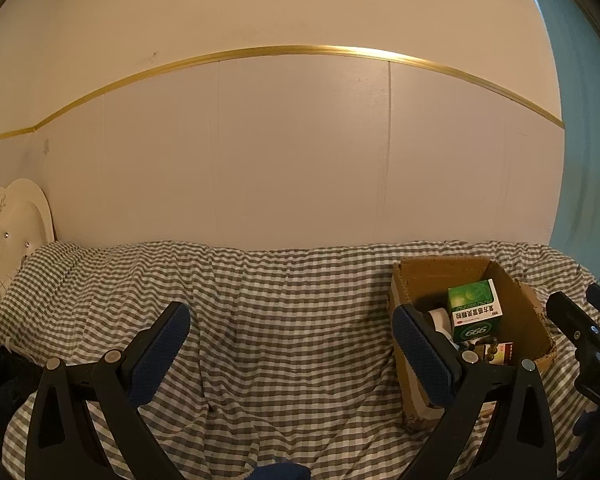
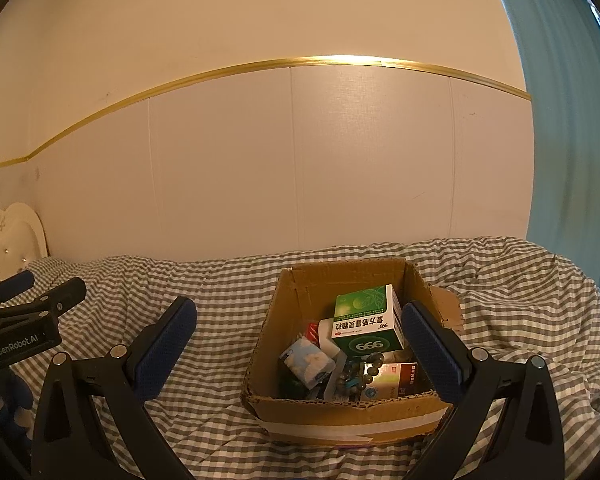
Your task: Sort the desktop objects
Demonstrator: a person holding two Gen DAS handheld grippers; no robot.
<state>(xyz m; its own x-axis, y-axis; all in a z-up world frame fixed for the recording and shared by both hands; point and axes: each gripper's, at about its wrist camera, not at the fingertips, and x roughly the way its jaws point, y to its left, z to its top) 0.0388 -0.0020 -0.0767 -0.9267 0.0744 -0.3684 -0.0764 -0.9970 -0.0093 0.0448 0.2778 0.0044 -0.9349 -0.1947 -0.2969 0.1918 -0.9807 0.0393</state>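
Both grippers hang with fingers spread wide and nothing between them: the left gripper point(image 1: 292, 344) over bare checked bedsheet point(image 1: 280, 320), the right gripper point(image 2: 300, 340) straddling the cardboard box point(image 2: 340, 412). The box sits toward the bed's far edge, by the wall point(image 2: 300, 160), holding a green medicine carton point(image 2: 368, 320), a tissue pack point(image 2: 308, 364) and beads point(image 2: 356, 376).

Left gripper point(image 1: 292, 344): jaws spread wide, nothing between the blue pads, lower centre of frame. Right gripper point(image 2: 300, 344): jaws likewise spread wide and empty, fingers level, lower centre of frame.
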